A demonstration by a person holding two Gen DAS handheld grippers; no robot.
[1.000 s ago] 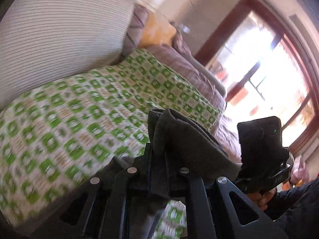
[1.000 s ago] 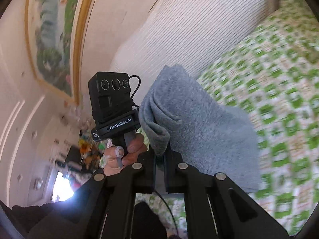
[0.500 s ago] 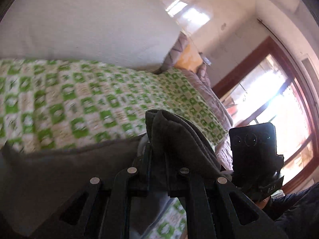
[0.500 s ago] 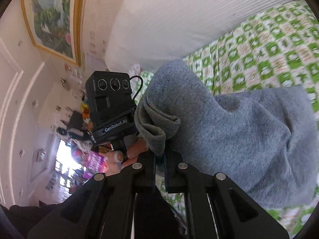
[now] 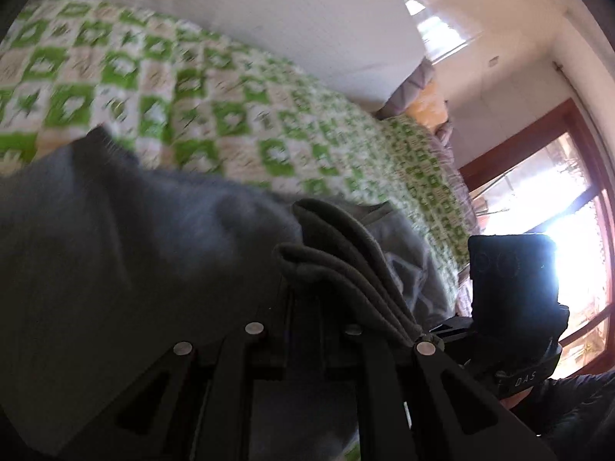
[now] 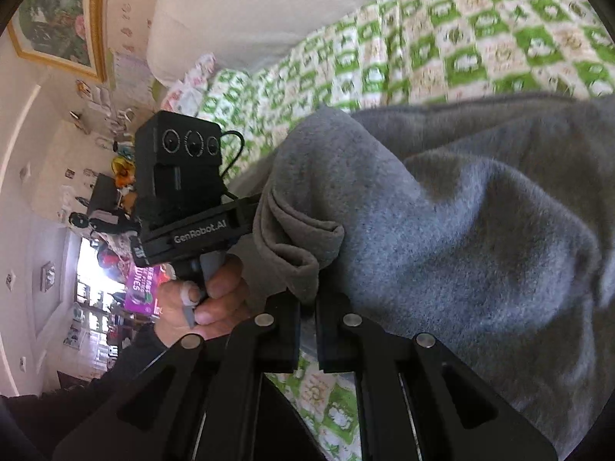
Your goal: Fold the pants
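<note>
The grey fleece pants [image 5: 115, 253] hang between my two grippers over the green-and-white checked bedspread [image 5: 215, 115]. My left gripper [image 5: 305, 292] is shut on a folded edge of the pants [image 5: 338, 246]. My right gripper [image 6: 307, 299] is shut on another bunched edge of the pants [image 6: 303, 238], and the rest of the cloth [image 6: 480, 230] spreads to the right over the bedspread [image 6: 461, 46]. The left gripper's body shows in the right wrist view [image 6: 180, 176], held by a hand [image 6: 207, 299]. The right gripper's body shows in the left wrist view [image 5: 515, 280].
A large white pillow [image 5: 292, 11] lies along the far side of the bed, also in the right wrist view [image 6: 269, 4]. A bright window with a wooden frame [image 5: 557, 207] is on the right. A framed picture [image 6: 61, 15] hangs on the wall.
Both grippers have tilted and come down toward the bed, still gripping the pants. More grey cloth now spreads across the bedspread in both views.
</note>
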